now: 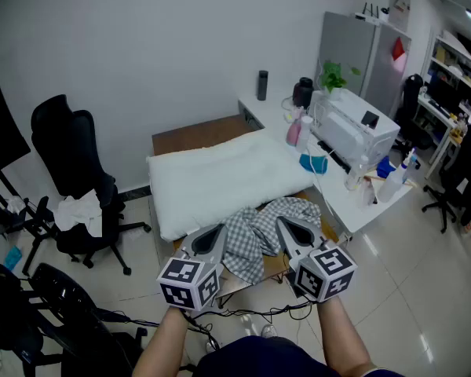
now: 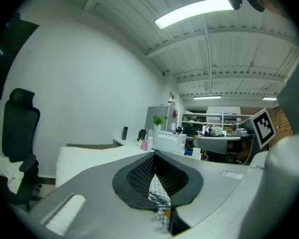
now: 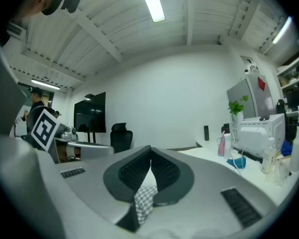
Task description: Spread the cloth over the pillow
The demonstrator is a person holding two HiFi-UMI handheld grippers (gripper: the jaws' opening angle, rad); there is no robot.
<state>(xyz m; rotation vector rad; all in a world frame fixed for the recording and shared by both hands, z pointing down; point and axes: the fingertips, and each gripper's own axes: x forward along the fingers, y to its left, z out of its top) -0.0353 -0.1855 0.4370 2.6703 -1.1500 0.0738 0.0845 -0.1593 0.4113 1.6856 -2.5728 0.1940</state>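
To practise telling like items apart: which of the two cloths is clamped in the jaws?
The checked cloth, bunched before the pillow: left gripper and right gripper are shut on it. The white cloth lies on the black chair.

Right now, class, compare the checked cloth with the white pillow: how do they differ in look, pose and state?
The cloth is grey-and-white checked; the pillow is plain white. The cloth is bunched and wrinkled; the pillow lies flat and smooth. The cloth is pinched by the left tool and the right tool, both shut on it; the pillow is held by neither. Both are soft fabric things.
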